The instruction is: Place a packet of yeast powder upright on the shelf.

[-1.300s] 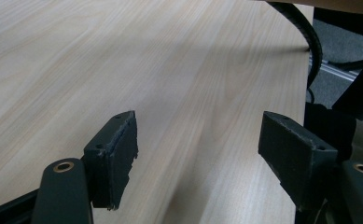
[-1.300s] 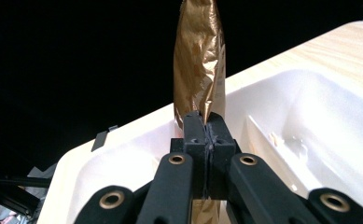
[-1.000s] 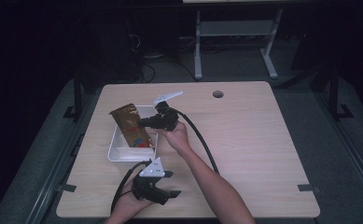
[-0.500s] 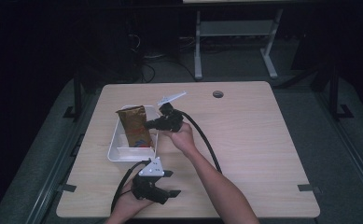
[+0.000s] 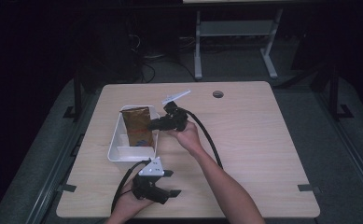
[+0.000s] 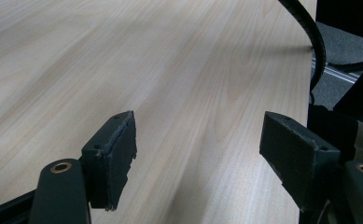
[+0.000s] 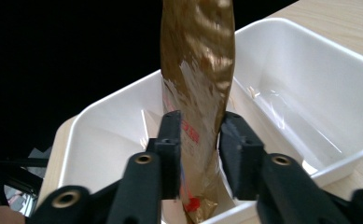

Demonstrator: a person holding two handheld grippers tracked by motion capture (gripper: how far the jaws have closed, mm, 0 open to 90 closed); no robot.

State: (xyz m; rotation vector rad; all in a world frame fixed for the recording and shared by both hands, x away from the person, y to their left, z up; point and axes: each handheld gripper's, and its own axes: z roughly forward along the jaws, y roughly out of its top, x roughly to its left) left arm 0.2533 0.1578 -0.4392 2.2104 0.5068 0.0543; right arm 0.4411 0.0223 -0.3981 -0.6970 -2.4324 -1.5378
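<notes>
Nearest the person, the left tool [image 5: 166, 192] has not moved since the earlier frames; it rests on the worktop [image 5: 263, 140] with jaws wide and empty. Farther off, the right tool [image 7: 198, 140] has just been opening its jaws. The brown packet [image 7: 198, 79], earlier tilted, now stands upright in the white bin [image 5: 116, 147], between the loosened pads.

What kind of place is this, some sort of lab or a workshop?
Probably a lab or recording room, not a home. A bare wooden table stands on dark carpet, a metal stand and loose cables sit behind it, and the surroundings are unlit. On the table is a white bin.
</notes>
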